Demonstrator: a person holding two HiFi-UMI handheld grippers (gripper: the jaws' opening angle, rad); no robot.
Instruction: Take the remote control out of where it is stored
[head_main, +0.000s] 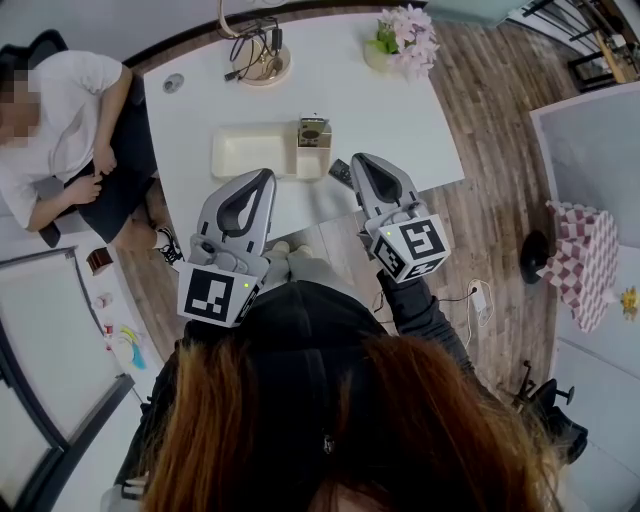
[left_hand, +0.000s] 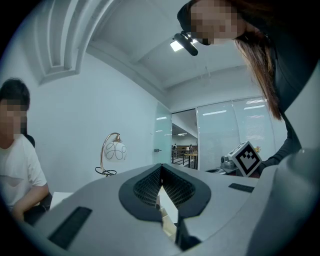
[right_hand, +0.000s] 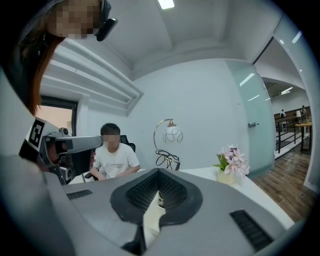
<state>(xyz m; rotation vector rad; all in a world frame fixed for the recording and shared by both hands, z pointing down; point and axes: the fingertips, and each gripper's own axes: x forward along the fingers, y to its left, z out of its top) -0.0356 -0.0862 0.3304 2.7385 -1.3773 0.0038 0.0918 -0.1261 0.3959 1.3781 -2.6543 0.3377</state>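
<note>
Dark slim remote control (head_main: 339, 172) lay on white bench (head_main: 400, 110) beside cream rectangular tray (head_main: 250, 152), partly hidden by right gripper (head_main: 361, 161); its fingers, and left gripper's (head_main: 266, 177), were closed, empty.

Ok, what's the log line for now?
left tongs: shut, empty | right tongs: shut, empty | both over table near edge

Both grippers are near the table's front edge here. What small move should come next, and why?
Probably reach the right gripper forward toward the small holder beside the white tray. Both it and the left gripper are shut, empty, and held back at the near edge of the table.
</note>
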